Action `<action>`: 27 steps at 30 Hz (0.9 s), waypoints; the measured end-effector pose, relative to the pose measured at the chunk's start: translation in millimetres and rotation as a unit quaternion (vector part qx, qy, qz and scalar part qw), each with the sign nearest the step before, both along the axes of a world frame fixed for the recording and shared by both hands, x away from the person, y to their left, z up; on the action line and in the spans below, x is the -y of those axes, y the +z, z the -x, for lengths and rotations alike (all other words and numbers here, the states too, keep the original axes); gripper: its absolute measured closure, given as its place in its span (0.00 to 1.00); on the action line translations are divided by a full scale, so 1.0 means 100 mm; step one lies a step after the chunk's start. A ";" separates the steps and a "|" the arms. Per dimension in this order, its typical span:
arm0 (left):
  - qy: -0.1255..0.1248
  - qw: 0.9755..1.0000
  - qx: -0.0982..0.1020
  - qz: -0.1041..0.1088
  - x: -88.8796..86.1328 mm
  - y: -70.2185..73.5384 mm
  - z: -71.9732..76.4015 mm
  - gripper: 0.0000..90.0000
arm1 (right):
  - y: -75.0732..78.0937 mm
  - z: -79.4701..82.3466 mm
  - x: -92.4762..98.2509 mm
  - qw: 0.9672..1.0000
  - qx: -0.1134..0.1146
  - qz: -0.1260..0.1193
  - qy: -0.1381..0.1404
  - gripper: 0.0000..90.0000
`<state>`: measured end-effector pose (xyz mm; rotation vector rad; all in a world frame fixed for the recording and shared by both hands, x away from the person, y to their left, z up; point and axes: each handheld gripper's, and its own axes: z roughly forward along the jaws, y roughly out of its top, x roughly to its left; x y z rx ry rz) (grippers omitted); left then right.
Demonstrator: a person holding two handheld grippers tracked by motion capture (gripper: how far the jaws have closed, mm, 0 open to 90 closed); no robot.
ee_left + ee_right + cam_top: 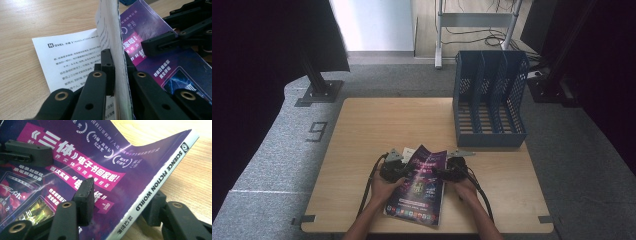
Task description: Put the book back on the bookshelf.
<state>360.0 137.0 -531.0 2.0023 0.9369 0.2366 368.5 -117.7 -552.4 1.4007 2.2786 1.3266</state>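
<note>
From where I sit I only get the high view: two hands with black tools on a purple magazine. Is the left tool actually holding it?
Observer: Yes. In the left gripper view the left tool is clamped on the magazine, with its page edge between the jaws.
Operator: And that bit of white beside it?
Observer: A loose printed sheet lying flat on the table, headed NOVEL.
Operator: What about the right tool?
Observer: The right tool straddles the spine, one jaw above it and one beneath. Whether it presses yet I can't tell.
</note>
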 end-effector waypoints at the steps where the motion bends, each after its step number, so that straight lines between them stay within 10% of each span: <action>1: 0.000 1.000 0.000 0.001 0.00 0.00 0.00 0.95 | 0.00 0.00 0.00 1.000 0.001 0.001 0.002 0.57; 27: 0.000 1.000 0.010 0.020 -0.07 0.12 0.05 0.95 | 0.12 0.06 0.08 0.999 0.014 -0.035 0.017 0.71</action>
